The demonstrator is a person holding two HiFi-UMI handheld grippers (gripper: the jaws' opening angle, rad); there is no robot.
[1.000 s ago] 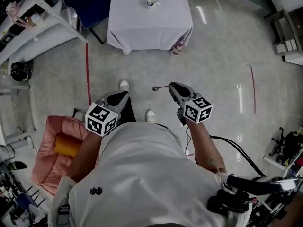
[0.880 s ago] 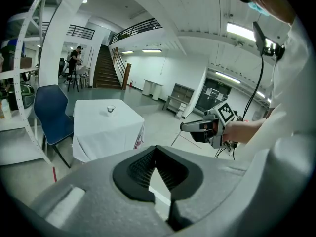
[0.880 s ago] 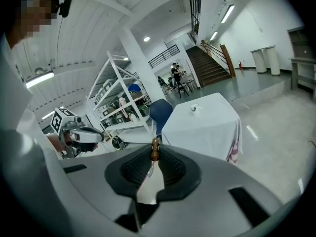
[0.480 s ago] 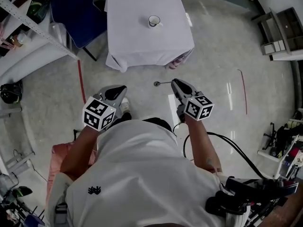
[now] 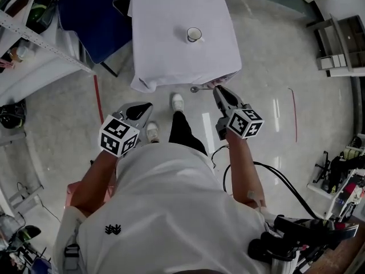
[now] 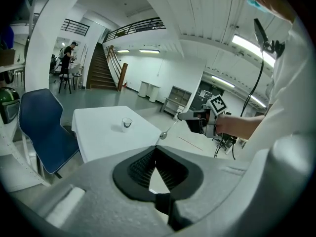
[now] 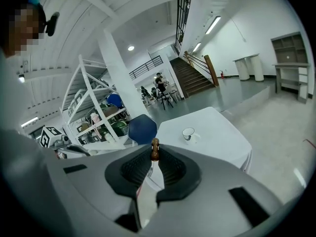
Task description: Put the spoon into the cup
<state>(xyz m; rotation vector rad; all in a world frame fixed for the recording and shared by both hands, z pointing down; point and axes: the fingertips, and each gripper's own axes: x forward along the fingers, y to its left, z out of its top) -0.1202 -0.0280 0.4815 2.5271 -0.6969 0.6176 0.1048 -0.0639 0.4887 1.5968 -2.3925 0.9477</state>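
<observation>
**A:** Where is the spoon point(image 5: 197, 88)?

**B:** It is in the right gripper point(image 5: 219, 90). The jaws are nearly together and the ribbed black pads are clamped on the handle. In the right gripper view the rounded brown end of the spoon point(image 7: 154, 149) stands up between the pads. The slim shaft and small shiny bowl stick out sideways, just beside the near hem of the tablecloth.

**A:** And the cup point(image 5: 194, 35)?

**B:** It is upright on the square table point(image 5: 165, 16), toward the far half and well apart from the spoon. It is white with a dark rim, a round mouth and one side handle. The cloth is plain white, lies flat on top and drapes in folds at the corners.

**A:** What about the left gripper point(image 5: 145, 108)?

**B:** It has nothing in it. The left gripper view shows its tips point(image 6: 155, 149) meeting, with only a narrow wedge of gap behind them. It hangs over the floor, apart from the table.

**A:** How much room is there?

**B:** The pale floor point(image 5: 268, 67) is glossy and open on the right. A blue chair point(image 5: 94, 16) stands by the table's left corner, with a metal rack point(image 5: 34, 33) beyond it. A red line point(image 5: 97, 104) runs along the floor near the left gripper.
</observation>
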